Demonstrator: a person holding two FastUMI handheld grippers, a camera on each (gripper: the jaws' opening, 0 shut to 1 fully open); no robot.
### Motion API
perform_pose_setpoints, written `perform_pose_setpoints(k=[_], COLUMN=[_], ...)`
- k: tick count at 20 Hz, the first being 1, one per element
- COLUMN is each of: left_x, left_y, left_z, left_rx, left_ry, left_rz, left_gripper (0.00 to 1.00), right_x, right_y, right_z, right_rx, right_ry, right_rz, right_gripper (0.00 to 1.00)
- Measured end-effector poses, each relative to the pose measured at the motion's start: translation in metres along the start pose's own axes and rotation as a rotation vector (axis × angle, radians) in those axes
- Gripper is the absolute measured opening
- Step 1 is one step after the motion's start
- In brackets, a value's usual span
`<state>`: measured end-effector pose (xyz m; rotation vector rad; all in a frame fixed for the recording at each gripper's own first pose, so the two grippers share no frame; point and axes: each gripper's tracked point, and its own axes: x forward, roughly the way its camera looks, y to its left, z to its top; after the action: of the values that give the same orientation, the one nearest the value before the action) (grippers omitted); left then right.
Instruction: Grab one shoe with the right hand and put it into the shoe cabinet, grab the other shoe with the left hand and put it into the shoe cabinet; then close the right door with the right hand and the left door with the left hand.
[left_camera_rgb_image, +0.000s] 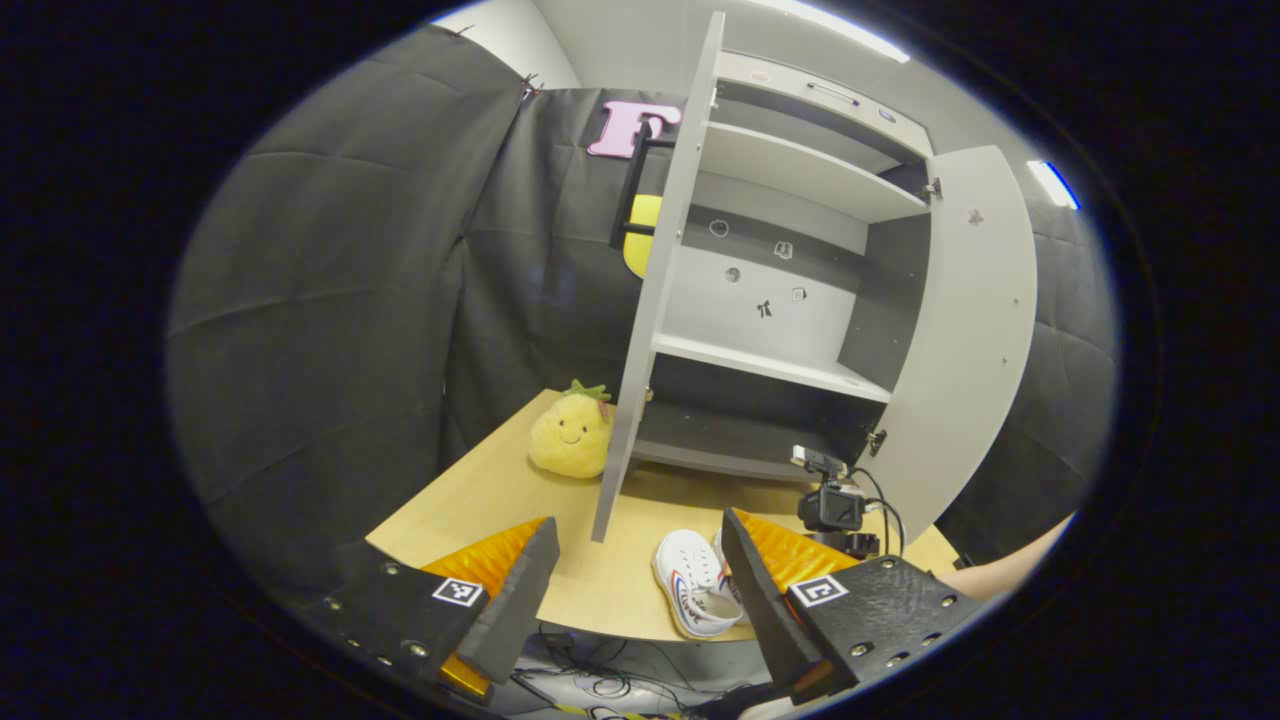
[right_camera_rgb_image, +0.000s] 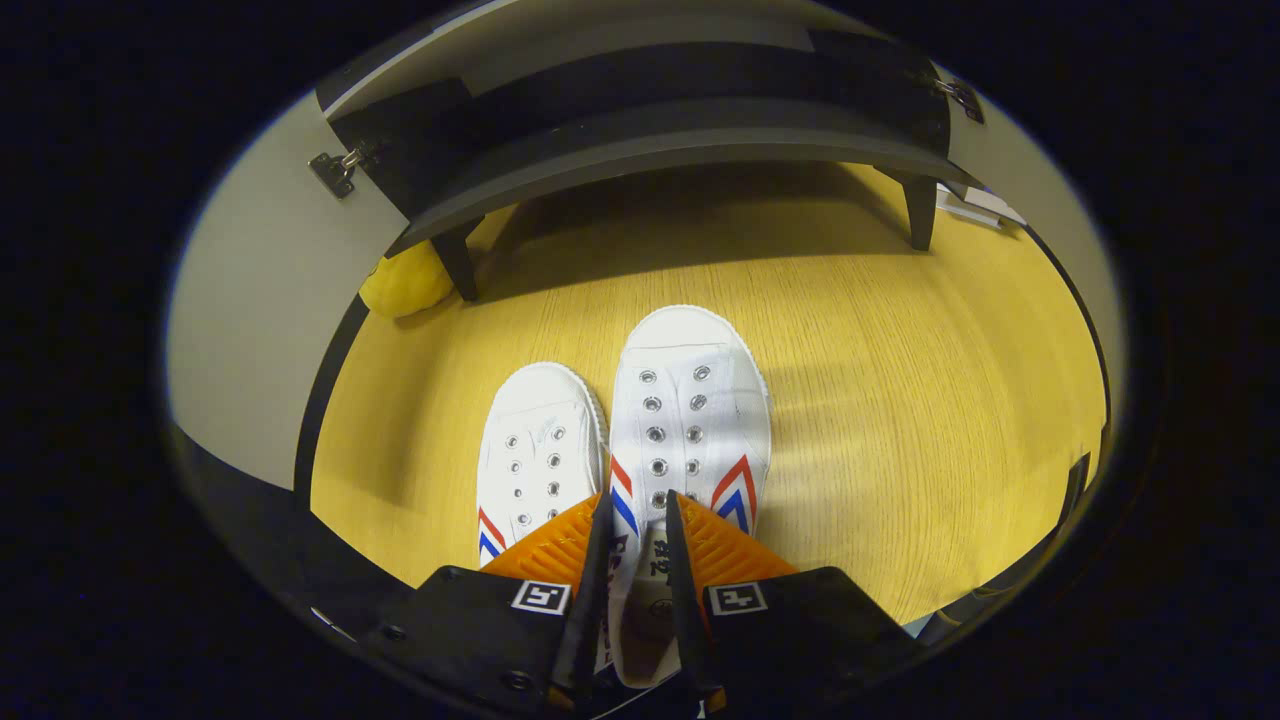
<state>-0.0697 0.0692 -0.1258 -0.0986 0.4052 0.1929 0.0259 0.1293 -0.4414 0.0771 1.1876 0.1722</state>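
Note:
Two white canvas shoes with red and blue stripes lie side by side on the wooden table. My right gripper is shut on the opening edge of the right-hand shoe; white fabric shows between its fingers. The other shoe lies free to its left. In the left gripper view the shoes sit near the table's front edge, with the right gripper's camera body just above them. My left gripper hangs open and holds nothing, high in front of the grey shoe cabinet, whose two doors stand open.
A yellow pineapple plush sits on the table beside the cabinet's left door. The right door swings wide. The cabinet stands on short dark legs, its bottom shelf just beyond the shoes. Cables hang below the table's front edge.

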Motion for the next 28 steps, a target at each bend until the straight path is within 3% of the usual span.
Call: perform_pose_setpoints(k=[5, 10, 12, 14, 15, 17, 19, 22, 25, 28], left_x=[0.009, 0.013, 0.019, 0.023, 0.023, 0.022, 0.018, 0.015, 0.017, 0.021], left_y=[-0.004, -0.002, 0.0, 0.001, 0.0, -0.001, -0.004, -0.011, -0.02, -0.032], left_z=[0.003, 0.001, -0.003, -0.001, 0.0, 0.002, 0.004, 0.005, 0.004, 0.004], left_rx=[0.013, 0.011, 0.003, 0.0, 0.0, 0.005, 0.018, 0.044, 0.062, 0.085], left_ry=[0.0, 0.003, 0.014, 0.016, 0.012, 0.004, -0.003, -0.009, -0.006, -0.007], left_rz=[-0.021, -0.022, -0.019, -0.019, -0.022, -0.03, -0.036, -0.06, -0.091, -0.129], left_gripper=[0.92, 0.94, 0.94, 0.94, 0.94, 0.92, 0.92, 0.94, 0.94, 0.94], right_x=[-0.002, 0.007, 0.011, 0.013, 0.019, 0.012, 0.013, 0.006, -0.021, -0.044], right_y=[0.0, 0.0, 0.0, -0.001, -0.001, 0.003, 0.002, 0.0, -0.016, -0.024], right_z=[0.002, 0.0, -0.002, -0.002, -0.004, 0.0, -0.003, -0.002, 0.005, 0.011], right_rx=[-0.137, -0.152, -0.124, -0.141, -0.153, -0.176, -0.148, -0.061, -0.112, -0.077], right_ry=[0.012, 0.038, 0.056, 0.057, 0.049, 0.032, 0.032, -0.009, -0.072, -0.117], right_rz=[-0.078, -0.07, -0.086, -0.098, -0.098, -0.086, -0.044, 0.007, -0.002, 0.011], right_gripper=[0.37, 0.37, 0.25, 0.25, 0.25, 0.08, 0.02, 0.0, 0.02, 0.02])
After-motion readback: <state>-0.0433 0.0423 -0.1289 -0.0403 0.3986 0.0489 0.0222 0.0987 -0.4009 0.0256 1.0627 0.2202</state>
